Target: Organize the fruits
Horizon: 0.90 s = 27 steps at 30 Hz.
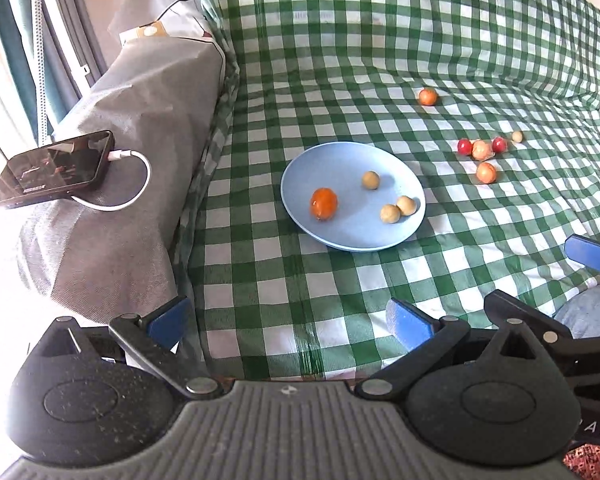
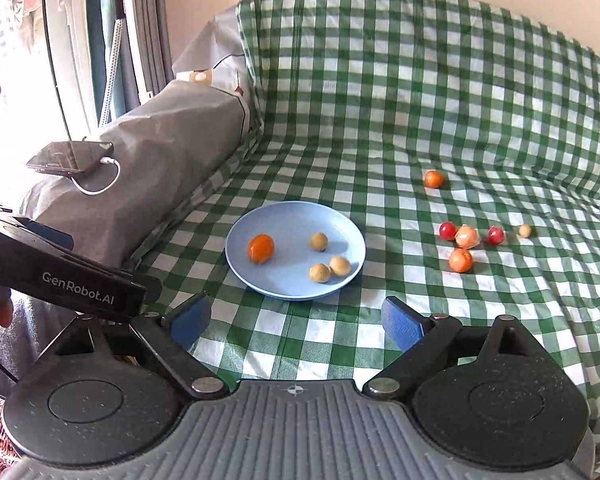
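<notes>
A light blue plate (image 1: 339, 160) (image 2: 284, 220) lies on the green checked cloth. It holds an orange fruit (image 1: 323, 203) (image 2: 260, 248) and three small tan fruits (image 1: 390, 213) (image 2: 319, 272). Loose fruits lie to its right: two red ones (image 1: 464, 146) (image 2: 447, 230), pale orange ones (image 1: 486, 172) (image 2: 460, 260), a small tan one (image 1: 517, 136) (image 2: 524, 231) and a lone orange one further back (image 1: 427, 96) (image 2: 433, 179). My left gripper (image 1: 288, 322) and my right gripper (image 2: 296, 322) are both open and empty, held short of the plate.
A grey sofa armrest (image 1: 132, 128) (image 2: 172, 140) on the left carries a phone (image 1: 52, 168) (image 2: 70, 158) with a white cable. The left gripper's body (image 2: 60, 272) shows at the left of the right wrist view. The checked backrest rises behind.
</notes>
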Motion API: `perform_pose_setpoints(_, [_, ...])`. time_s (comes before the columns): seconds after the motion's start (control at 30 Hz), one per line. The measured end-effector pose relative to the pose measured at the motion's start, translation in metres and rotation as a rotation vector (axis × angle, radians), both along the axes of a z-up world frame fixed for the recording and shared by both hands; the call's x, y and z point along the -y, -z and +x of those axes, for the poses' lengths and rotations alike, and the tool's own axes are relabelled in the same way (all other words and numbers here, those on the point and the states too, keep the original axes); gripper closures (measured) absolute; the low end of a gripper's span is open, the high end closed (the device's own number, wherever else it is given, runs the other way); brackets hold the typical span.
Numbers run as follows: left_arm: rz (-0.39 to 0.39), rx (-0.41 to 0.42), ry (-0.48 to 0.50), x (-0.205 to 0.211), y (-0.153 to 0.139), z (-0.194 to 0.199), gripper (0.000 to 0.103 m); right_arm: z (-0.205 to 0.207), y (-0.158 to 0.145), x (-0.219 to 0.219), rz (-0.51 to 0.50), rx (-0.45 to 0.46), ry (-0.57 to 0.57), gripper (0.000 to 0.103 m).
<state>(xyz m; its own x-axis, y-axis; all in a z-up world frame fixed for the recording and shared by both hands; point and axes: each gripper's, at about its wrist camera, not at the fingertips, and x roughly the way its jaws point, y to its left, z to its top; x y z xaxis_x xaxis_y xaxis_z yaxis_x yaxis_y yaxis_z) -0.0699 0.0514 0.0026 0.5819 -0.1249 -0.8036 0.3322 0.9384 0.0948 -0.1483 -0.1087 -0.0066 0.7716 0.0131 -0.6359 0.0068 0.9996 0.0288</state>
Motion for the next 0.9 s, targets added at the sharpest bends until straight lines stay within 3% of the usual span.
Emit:
perform_pose_setpoints(0.37, [-0.011,0.029,-0.006,-0.007,-0.010,-0.011,0.000,-0.014,-0.008,-0.006,-0.009,0.040,-0.001,0.009])
perform_pose_setpoints(0.9, [0.005,0.014,-0.004,-0.002,-0.007,-0.006,0.000,-0.012,-0.004,-0.002,0.010,0.023,0.009,0.009])
